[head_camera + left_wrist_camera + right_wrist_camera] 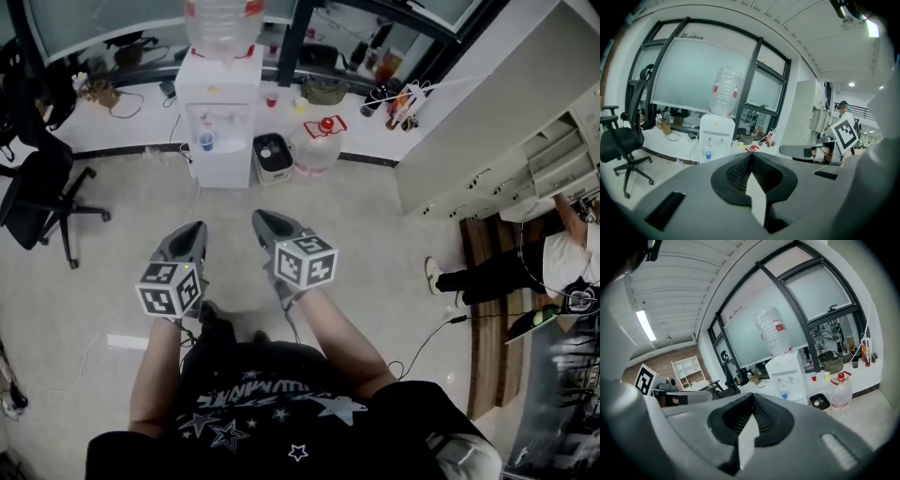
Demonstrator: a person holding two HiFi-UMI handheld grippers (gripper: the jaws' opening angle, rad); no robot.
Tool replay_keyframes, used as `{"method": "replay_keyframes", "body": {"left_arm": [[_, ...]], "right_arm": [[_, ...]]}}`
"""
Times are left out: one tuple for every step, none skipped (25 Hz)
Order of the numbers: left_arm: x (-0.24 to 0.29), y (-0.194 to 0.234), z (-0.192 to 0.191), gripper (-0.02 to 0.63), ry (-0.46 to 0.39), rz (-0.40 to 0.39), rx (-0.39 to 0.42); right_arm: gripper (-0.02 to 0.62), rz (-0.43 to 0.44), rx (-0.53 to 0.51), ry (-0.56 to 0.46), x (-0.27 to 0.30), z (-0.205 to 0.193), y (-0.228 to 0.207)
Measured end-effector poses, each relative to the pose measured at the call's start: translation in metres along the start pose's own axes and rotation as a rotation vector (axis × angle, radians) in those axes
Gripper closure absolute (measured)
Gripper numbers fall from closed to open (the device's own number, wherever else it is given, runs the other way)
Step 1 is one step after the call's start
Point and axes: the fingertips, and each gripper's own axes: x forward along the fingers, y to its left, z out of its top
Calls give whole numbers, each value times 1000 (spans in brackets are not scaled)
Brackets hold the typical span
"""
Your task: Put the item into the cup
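A small blue cup (pixel 206 141) stands on the tray of a white water dispenser (pixel 222 103) across the floor; it also shows as the blue cup (pixel 708 154) in the left gripper view and the blue cup (pixel 783 394) in the right gripper view. A red cup (pixel 272 99) and a yellow cup (pixel 300 105) sit on the white ledge behind. My left gripper (pixel 194 232) and right gripper (pixel 262 221) are held side by side over the floor, well short of the dispenser. Both are shut, jaws pressed together with nothing between them. I cannot tell which thing is the item.
A water jug with a red handle (pixel 319 145) and a small white bin (pixel 274 157) stand right of the dispenser. A black office chair (pixel 37 192) is at the left. A person (pixel 525 267) stands by white cabinets (pixel 487 122) at the right. A cable (pixel 422 342) runs over the floor.
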Motion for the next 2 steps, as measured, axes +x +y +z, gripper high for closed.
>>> {"method": "replay_keyframes", "body": {"left_arm": [[0, -1, -2, 598, 0, 1, -1], [-1, -1, -3, 598, 1, 1, -1]], "right_arm": [[595, 3, -2, 2, -1, -2, 1], [595, 6, -3, 4, -1, -4, 1]]}}
